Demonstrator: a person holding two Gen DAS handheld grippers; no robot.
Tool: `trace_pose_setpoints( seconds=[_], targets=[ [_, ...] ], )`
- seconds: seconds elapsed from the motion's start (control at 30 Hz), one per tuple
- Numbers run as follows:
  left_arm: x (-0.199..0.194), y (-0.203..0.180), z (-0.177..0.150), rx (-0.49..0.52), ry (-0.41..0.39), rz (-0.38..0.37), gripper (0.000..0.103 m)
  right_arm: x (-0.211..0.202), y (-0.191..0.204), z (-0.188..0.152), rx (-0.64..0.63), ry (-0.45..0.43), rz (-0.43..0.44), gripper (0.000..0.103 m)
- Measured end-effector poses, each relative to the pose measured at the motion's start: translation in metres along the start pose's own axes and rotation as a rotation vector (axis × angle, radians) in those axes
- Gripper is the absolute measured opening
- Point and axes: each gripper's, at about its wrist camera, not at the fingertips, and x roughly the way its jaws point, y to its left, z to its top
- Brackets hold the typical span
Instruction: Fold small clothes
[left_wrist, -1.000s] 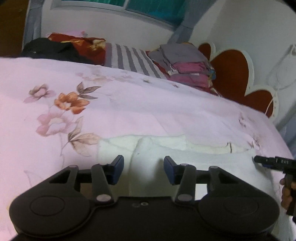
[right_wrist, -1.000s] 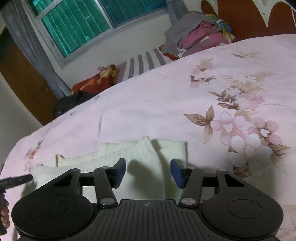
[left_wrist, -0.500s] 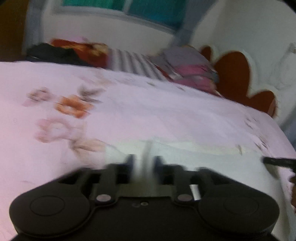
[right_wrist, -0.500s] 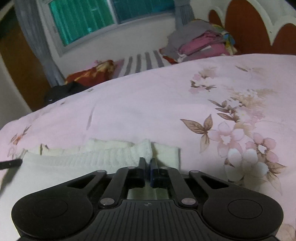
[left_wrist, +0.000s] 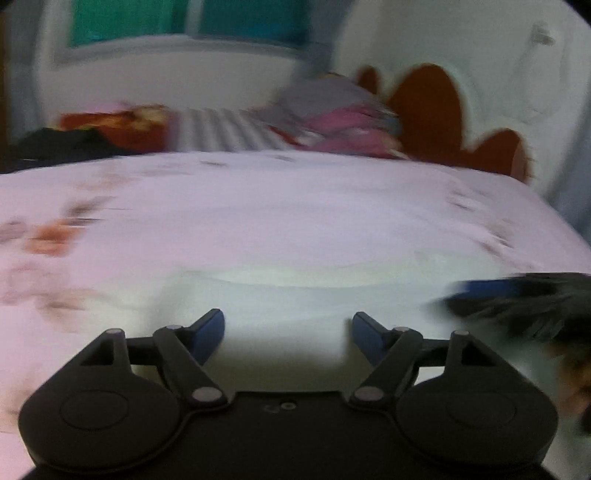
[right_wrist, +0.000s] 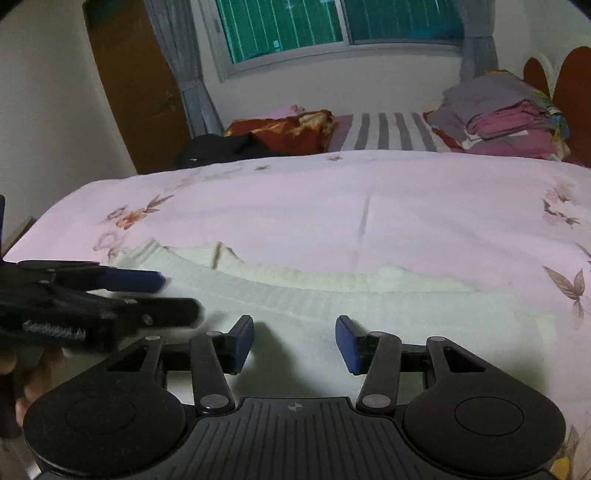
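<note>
Cream knit garment (right_wrist: 332, 295) is lying flat across the pink floral bedspread (right_wrist: 406, 206). Left gripper (left_wrist: 288, 332) and right gripper (right_wrist: 294, 341) are hovering above it, jaws just having been opening, standing apart, gripping nothing between their blue pads.
</note>
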Motion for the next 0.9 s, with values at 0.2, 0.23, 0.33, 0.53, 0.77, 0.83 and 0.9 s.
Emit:
trace_pose_setpoints(
  seconds=[0.2, 0.23, 0.33, 0.53, 0.77, 0.83, 0.9],
  targets=[
    [-0.011, 0.029, -0.003, -0.044, -0.010, 0.106, 0.074, -0.016, -0.067, 0.006, 0.143, -0.006, -0.228, 0.048],
    [-0.020, 0.021, -0.002, -0.033, -0.039, 0.106, 0.075, -0.019, -0.062, 0.010, 0.134, -0.014, -0.240, 0.049],
    [-0.045, -0.014, -0.006, 0.036, -0.099, 0.045, 0.078, -0.036, -0.037, 0.011, 0.122, -0.078, -0.184, 0.049],
    [-0.042, -0.061, -0.037, 0.130, -0.009, -0.019, 0.075, -0.032, 0.020, -0.012, -0.045, -0.020, -0.062, 0.049],
    [-0.061, -0.027, -0.049, 0.081, -0.031, 0.091, 0.074, -0.044, -0.028, -0.033, 0.095, -0.014, -0.306, 0.048],
    [-0.077, -0.037, -0.050, 0.084, -0.063, 0.073, 0.076, -0.054, -0.035, -0.031, 0.144, -0.015, -0.267, 0.049],
    [-0.084, -0.053, -0.055, 0.079, -0.069, 0.024, 0.076, -0.064, -0.018, -0.031, 0.096, -0.040, -0.213, 0.049]
  ],
)
